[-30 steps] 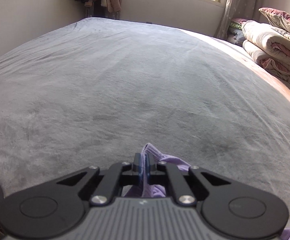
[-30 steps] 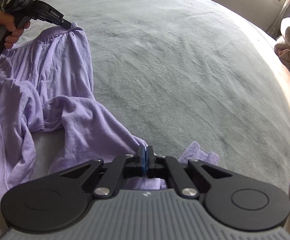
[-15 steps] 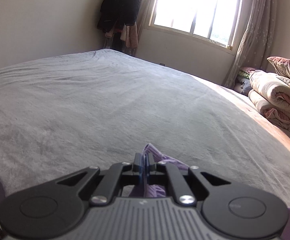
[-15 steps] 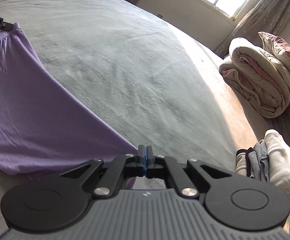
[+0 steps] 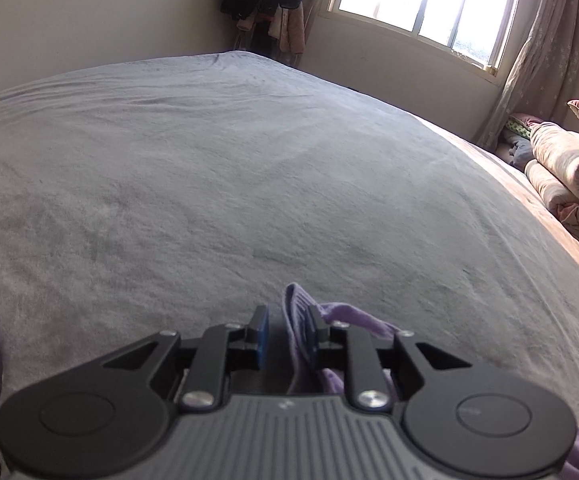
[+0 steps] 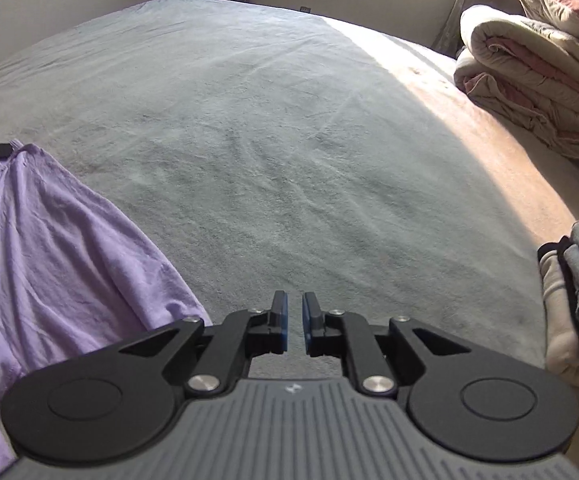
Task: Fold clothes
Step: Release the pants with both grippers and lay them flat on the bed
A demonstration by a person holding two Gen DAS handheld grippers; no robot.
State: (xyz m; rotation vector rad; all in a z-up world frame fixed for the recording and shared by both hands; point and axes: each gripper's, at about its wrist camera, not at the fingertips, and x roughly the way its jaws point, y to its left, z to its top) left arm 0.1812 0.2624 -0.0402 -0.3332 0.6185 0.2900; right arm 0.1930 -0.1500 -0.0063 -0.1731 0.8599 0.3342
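**Operator:** Report the left gripper [image 5: 285, 334].

**Inspector:** Its jaws stand parted by a moderate gap. A ribbed edge of the purple garment [image 5: 303, 320] rises between them and leans against the right-hand blue pad [image 5: 311, 326]. The left-hand pad is clear of the cloth. The garment is not clamped.

**Operator:** Report the right gripper [image 6: 294, 324].

**Inspector:** Its jaws are apart by a narrow gap, with nothing between them. Only the grey bed cover [image 6: 289, 152] shows through the gap.

**Operator:** Location of the garment?

**Inspector:** In the right wrist view the purple garment lies spread on the bed cover from 9 o'clock to 7 o'clock, just beside the right gripper's left linkage. Its far corner, at 9 o'clock, meets the tip of the left gripper at the frame edge.

**Operator:** Other items?

**Inspector:** A rolled quilt [image 6: 537, 76] sits at 2 o'clock. A stack of folded clothes [image 6: 577, 280] sits at 3 o'clock.
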